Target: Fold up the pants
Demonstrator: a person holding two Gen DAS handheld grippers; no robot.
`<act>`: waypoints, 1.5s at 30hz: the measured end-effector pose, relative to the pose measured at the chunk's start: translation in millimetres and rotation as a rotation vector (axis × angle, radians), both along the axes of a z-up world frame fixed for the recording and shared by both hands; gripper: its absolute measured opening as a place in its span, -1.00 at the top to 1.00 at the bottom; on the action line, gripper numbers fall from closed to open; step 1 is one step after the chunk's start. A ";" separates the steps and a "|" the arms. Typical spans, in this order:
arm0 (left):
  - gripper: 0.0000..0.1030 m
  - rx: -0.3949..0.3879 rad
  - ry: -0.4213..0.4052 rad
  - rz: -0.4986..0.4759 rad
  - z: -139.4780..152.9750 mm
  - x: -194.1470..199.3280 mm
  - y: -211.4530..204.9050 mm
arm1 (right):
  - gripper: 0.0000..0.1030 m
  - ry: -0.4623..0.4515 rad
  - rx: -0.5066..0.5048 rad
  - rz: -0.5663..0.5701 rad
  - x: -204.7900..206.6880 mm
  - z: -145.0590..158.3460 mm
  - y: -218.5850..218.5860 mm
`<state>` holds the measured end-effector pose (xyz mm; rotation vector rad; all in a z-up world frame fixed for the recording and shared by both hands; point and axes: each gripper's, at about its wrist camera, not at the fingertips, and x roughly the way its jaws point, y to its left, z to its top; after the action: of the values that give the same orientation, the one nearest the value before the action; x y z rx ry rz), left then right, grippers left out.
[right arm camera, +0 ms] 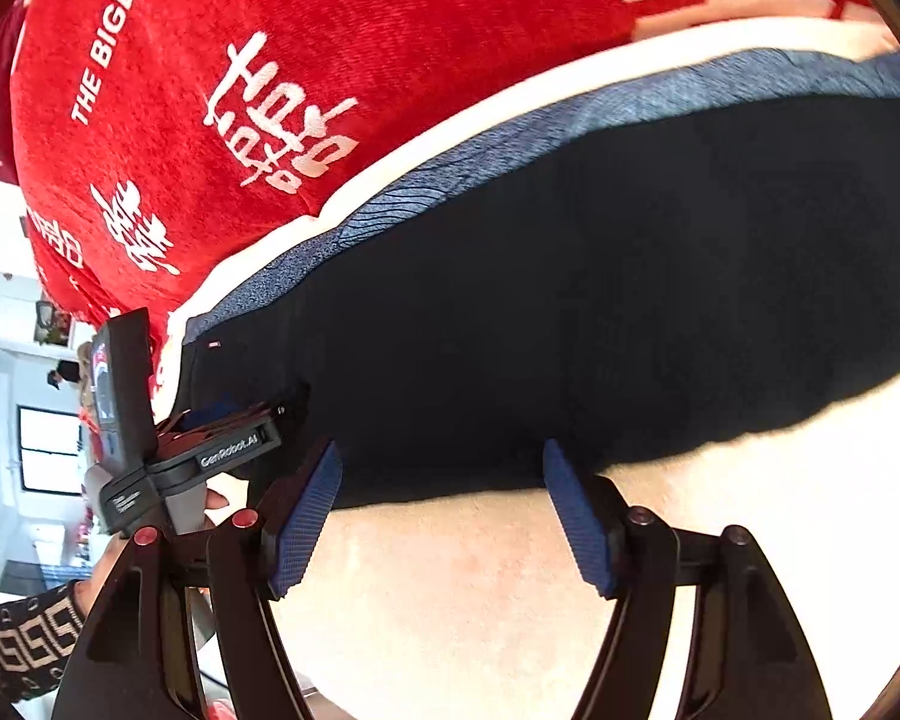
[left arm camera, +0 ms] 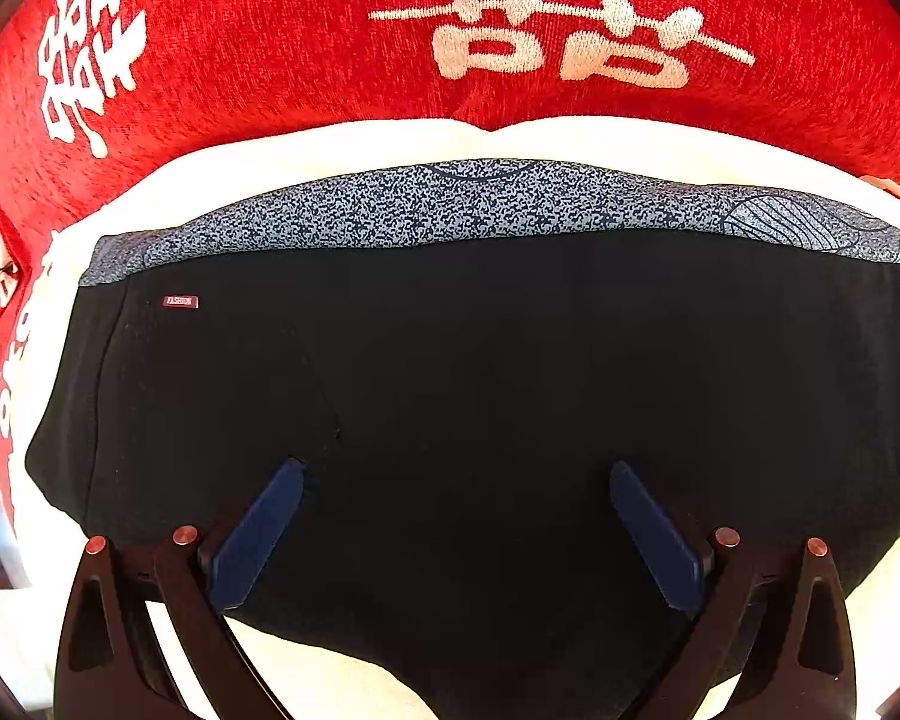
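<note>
- Black pants [left arm camera: 480, 372] lie flat on a white surface [left arm camera: 342, 144]; their speckled grey band [left arm camera: 450, 204] is the far edge, next to a red blanket [left arm camera: 270, 42] with white lettering.
- A small "FASHION" tag [left arm camera: 180, 301] sits on the pants just below the band's left end.
- Left claw [left arm camera: 456, 468] hovers over the pants, fingers wide apart, nothing between them.
- Right claw [right arm camera: 441, 462] is spread too, at the pants' near edge, tips over the hem, empty.
- From the right wrist, the left claw's body shows at the pants' left end.
</note>
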<state>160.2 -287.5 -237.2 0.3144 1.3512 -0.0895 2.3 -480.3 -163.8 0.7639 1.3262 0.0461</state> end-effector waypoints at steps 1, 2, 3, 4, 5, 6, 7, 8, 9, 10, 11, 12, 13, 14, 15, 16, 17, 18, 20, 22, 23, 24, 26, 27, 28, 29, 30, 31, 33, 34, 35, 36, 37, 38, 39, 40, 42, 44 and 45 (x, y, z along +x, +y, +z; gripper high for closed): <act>-1.00 0.003 -0.001 0.003 0.7 -1.0 -1.3 | -0.42 0.002 0.015 -0.005 -3.9 1.1 -2.2; -1.00 0.007 -0.003 0.006 0.9 -1.1 -2.9 | -0.42 0.010 0.017 -0.007 -7.3 2.4 -3.7; -1.00 0.010 -0.004 0.009 1.2 -1.6 -3.4 | -0.42 0.030 -0.001 -0.009 -11.8 3.2 -5.5; -1.00 0.015 -0.006 0.011 1.8 -2.4 -5.3 | -0.42 0.048 -0.015 -0.011 -17.3 3.5 -8.2; -1.00 0.019 -0.008 0.012 3.0 -3.8 -5.8 | -0.43 0.055 -0.012 -0.017 -23.2 3.9 -11.7; -1.00 0.024 -0.011 0.012 3.3 -4.4 -6.9 | -0.43 0.062 -0.007 -0.027 -28.5 4.1 -15.2; -1.00 0.029 -0.014 0.012 4.0 -5.5 -8.7 | -0.43 0.073 -0.007 -0.037 -34.5 4.7 -19.4; -1.00 0.036 -0.017 0.011 3.8 -6.4 -11.0 | -0.43 0.081 -0.006 -0.046 -40.6 5.2 -23.4; -1.00 0.041 -0.021 0.011 3.2 -7.8 -8.3 | -0.43 0.086 -0.005 -0.053 -45.7 5.6 -26.4; -1.00 0.049 -0.026 0.009 4.3 -8.8 -9.9 | -0.43 0.095 -0.006 -0.058 -51.6 5.2 -29.8; -1.00 0.058 -0.031 0.008 5.1 -10.2 -12.2 | -0.42 0.106 -0.006 -0.062 -56.8 3.9 -32.8; -1.00 0.072 -0.036 0.004 8.2 -13.0 -17.7 | -0.42 0.108 0.003 -0.066 -60.7 2.0 -35.5; -1.00 0.096 -0.042 -0.002 11.0 -15.3 -22.8 | -0.42 0.099 0.015 -0.071 -61.3 1.6 -36.8; -1.00 0.115 -0.042 -0.006 13.2 -15.9 -27.6 | -0.42 0.094 0.022 -0.074 -62.9 1.9 -37.9; -1.00 0.119 -0.036 -0.012 16.8 -17.4 -33.4 | -0.42 0.094 0.022 -0.070 -63.2 1.9 -37.8; -1.00 0.104 -0.030 -0.016 20.5 -18.8 -37.8 | -0.42 0.092 0.018 -0.065 -63.5 1.6 -37.3; -1.00 0.076 -0.027 -0.020 26.3 -22.1 -42.8 | -0.47 0.092 0.014 -0.059 -62.8 1.1 -36.5; -1.00 0.048 -0.030 -0.029 33.3 -26.0 -50.6 | -0.50 0.087 0.017 -0.056 -62.2 0.8 -35.7; -1.00 0.016 -0.035 -0.054 43.6 -33.9 -63.3 | -0.54 0.081 0.024 -0.058 -61.2 0.6 -34.9; -1.00 -0.020 -0.031 -0.079 50.9 -41.1 -77.6 | -0.54 0.080 0.023 -0.058 -60.9 0.1 -35.1; -1.00 -0.036 -0.025 -0.087 51.0 -45.1 -83.6 | -0.54 0.079 0.027 -0.060 -61.0 0.1 -35.5; -1.00 -0.048 -0.018 -0.092 47.3 -44.6 -92.9 | -0.54 0.079 0.031 -0.064 -61.3 0.6 -36.0; -1.00 -0.071 -0.005 -0.093 45.3 -48.5 -107.9 | -0.54 0.085 0.048 -0.070 -61.4 2.1 -37.9; -1.00 -0.081 0.002 -0.087 44.5 -50.0 -114.2 | -0.54 0.086 0.056 -0.070 -61.3 3.4 -38.9; -1.00 -0.095 0.008 -0.077 43.6 -51.3 -119.9 | -0.54 0.081 0.061 -0.072 -62.1 5.7 -41.1; -1.00 -0.107 0.015 -0.069 42.2 -50.4 -123.7 | -0.54 0.073 0.062 -0.078 -64.0 8.5 -43.6; -1.00 -0.119 0.025 -0.061 39.8 -51.9 -128.5 | -0.54 0.064 0.064 -0.089 -65.2 11.4 -46.9; -1.00 -0.122 0.039 -0.060 34.6 -55.4 -133.8 | -0.54 0.056 0.067 -0.104 -67.1 14.3 -51.6; -1.00 -0.098 0.093 -0.073 19.1 -61.8 -140.7 | -0.54 0.049 0.067 -0.137 -70.7 18.1 -60.2; -1.00 -0.092 0.094 -0.068 12.8 -66.2 -141.8 | -0.54 0.047 0.070 -0.155 -71.5 18.9 -64.5; -1.00 -0.115 0.066 -0.050 14.8 -68.0 -139.5 | -0.54 0.046 0.074 -0.175 -72.8 19.4 -69.4; -1.00 -0.122 0.066 -0.043 14.5 -69.1 -138.9 | -0.54 0.046 0.076 -0.193 -73.9 19.6 -73.9; -1.00 -0.126 0.065 -0.045 14.9 -69.7 -139.3 | -0.54 0.048 0.077 -0.207 -74.5 19.5 -77.8; -1.00 -0.126 0.068 -0.048 15.0 -69.7 -139.8 | -0.54 0.048 0.076 -0.223 -75.4 19.3 -82.0; -1.00 -0.127 0.069 -0.048 15.3 -70.0 -140.4 | -0.54 0.048 0.076 -0.232 -75.3 19.1 -84.6; -1.00 -0.125 0.069 -0.047 14.8 -69.9 -140.9 | -0.54 0.049 0.075 -0.241 -75.0 18.6 -87.4; -1.00 -0.121 0.066 -0.048 15.0 -70.9 -143.1 | -0.54 0.054 0.074 -0.264 -76.3 17.3 -93.4; -1.00 -0.124 0.064 -0.048 15.2 -71.5 -143.7 | -0.54 0.052 0.082 -0.296 -78.1 16.7 -99.9; -1.00 -0.126 0.062 -0.047 15.2 -71.7 -144.3 | -0.54 0.049 0.084 -0.315 -79.1 16.6 -103.9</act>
<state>88.5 -431.8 -222.1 0.2391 1.3930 -0.2243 -76.8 -584.1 -147.2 1.0433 1.2424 -0.1696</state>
